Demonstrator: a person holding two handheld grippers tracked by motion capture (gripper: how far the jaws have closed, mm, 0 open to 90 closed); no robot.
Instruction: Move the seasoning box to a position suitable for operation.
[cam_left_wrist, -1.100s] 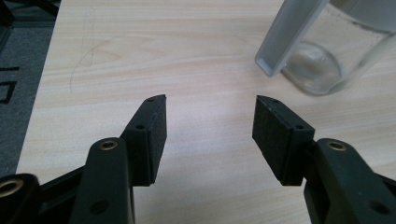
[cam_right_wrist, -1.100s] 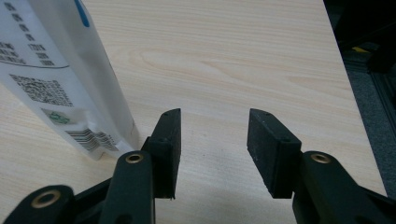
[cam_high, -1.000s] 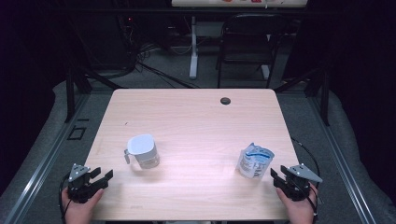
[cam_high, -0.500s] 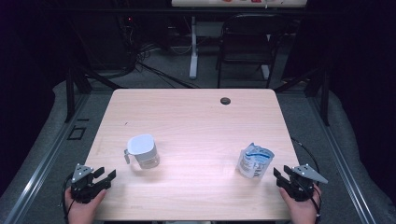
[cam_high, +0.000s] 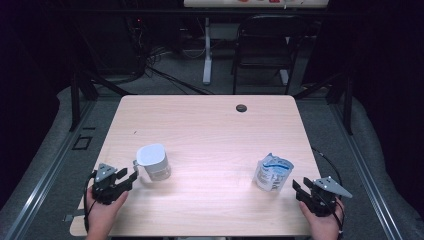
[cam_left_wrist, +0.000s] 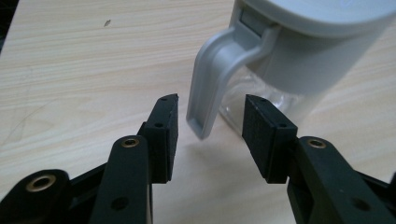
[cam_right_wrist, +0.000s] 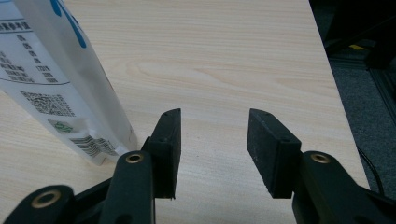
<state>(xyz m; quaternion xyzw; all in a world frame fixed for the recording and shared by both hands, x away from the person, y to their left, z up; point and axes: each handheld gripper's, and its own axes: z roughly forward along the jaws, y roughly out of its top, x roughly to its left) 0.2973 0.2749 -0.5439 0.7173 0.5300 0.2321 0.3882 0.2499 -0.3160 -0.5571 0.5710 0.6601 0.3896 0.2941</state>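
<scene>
A clear jug (cam_high: 154, 162) with a grey lid and grey handle (cam_left_wrist: 210, 84) stands at the front left of the wooden table (cam_high: 210, 125). My left gripper (cam_high: 128, 175) is at the handle, and in the left gripper view (cam_left_wrist: 210, 116) the handle's lower tip sits between the pads without touching them. Its jaws have just been closing and still stand apart. A white and blue printed pouch (cam_high: 272, 172) stands upright at the front right. My right gripper (cam_high: 300, 184) rests open just right of the pouch (cam_right_wrist: 56, 79), with bare table between its pads (cam_right_wrist: 212, 126).
A small black round cap (cam_high: 241, 107) sits in the table near its far edge. A dark folding chair (cam_high: 265, 45) and a white desk leg (cam_high: 206, 55) stand beyond the table. Cables lie on the floor at the back left.
My left gripper has moved forward and to the right up to the jug's handle, and its jaws have narrowed. The right gripper, jug and pouch have stayed where they were.
</scene>
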